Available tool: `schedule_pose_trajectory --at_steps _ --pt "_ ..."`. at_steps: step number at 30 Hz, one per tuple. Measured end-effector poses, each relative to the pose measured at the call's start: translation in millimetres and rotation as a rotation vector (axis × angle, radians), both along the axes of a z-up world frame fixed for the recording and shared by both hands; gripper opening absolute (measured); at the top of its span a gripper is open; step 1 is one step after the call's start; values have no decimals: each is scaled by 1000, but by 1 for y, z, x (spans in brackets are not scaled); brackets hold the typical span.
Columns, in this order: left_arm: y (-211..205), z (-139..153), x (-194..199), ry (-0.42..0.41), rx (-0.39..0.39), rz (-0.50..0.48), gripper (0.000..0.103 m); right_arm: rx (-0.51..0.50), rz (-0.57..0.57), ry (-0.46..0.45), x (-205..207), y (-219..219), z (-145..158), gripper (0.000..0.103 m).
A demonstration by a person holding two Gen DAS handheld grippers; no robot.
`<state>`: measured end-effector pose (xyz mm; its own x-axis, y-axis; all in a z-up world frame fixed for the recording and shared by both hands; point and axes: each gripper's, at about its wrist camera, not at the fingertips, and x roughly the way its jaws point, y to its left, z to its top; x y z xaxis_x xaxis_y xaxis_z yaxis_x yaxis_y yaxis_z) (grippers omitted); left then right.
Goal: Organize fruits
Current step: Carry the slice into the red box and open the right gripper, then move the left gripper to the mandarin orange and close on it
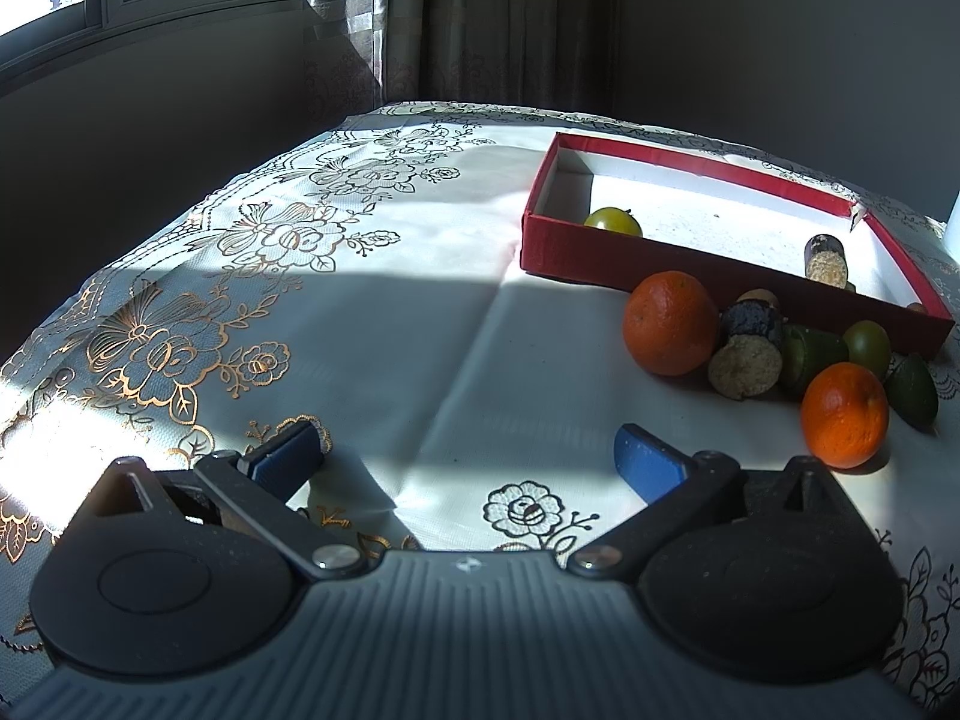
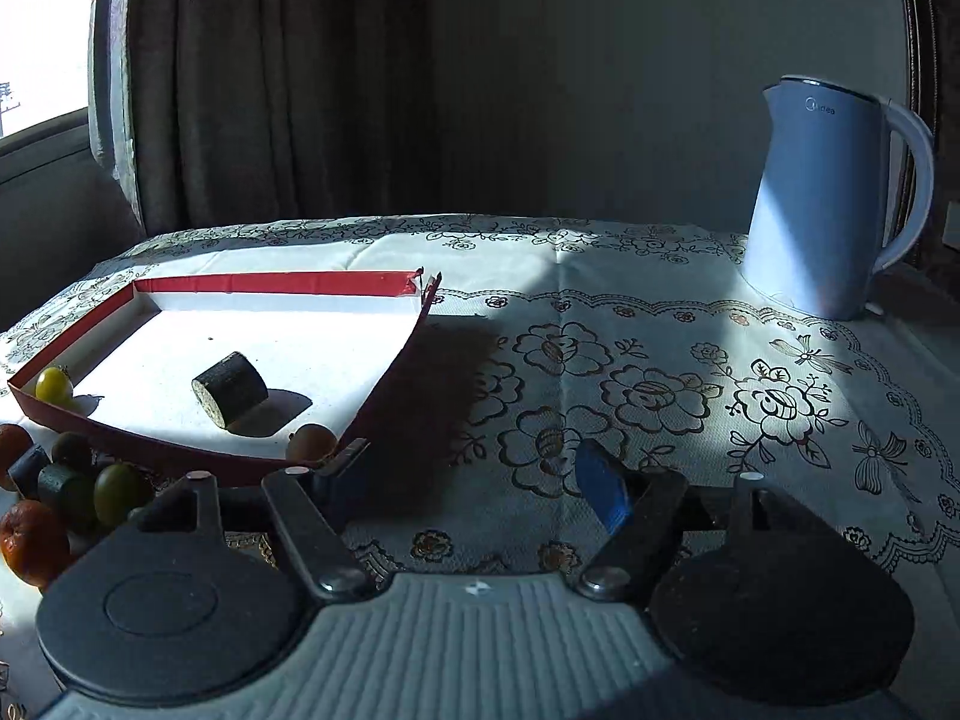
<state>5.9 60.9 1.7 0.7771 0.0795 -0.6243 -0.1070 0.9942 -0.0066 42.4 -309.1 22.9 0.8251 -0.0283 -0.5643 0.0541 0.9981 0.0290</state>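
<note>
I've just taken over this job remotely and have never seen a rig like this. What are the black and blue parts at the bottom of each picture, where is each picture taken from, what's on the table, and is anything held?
They are two hand-held grippers, each carrying its own camera that looks along its blue-padded fingers. One picture is from the left gripper, the other from the right gripper. Both stand open and hold nothing.

On the flowered tablecloth lies a shallow red box holding a yellow-green fruit, a dark cut cylinder piece and a small brown fruit. Beside the box sit two oranges and more green and dark pieces. A kettle stands behind.
</note>
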Motion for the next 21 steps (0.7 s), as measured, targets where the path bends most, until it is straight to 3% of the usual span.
schedule_pose_trajectory --at_steps 2,5,7,9,14,17,21 --pt "0 0 0 0 1 0 103 10 -9 43 2 -3 -6 74" --pt "-1 0 -1 1 5 3 103 -20 -11 90 6 0 -12 88" --pt "-1 0 -1 1 7 5 103 -37 -15 121 9 2 -15 89" --pt "-1 0 -1 -1 5 5 103 -27 -19 136 9 0 -17 102" --pt "0 1 -5 -26 -9 1 103 5 -22 147 10 -4 -18 103" --pt "-5 7 -17 -106 0 -4 103 5 -22 146 10 -3 -18 103" --pt "-26 20 -31 -158 -40 -95 103 5 -22 146 10 -3 -18 103"
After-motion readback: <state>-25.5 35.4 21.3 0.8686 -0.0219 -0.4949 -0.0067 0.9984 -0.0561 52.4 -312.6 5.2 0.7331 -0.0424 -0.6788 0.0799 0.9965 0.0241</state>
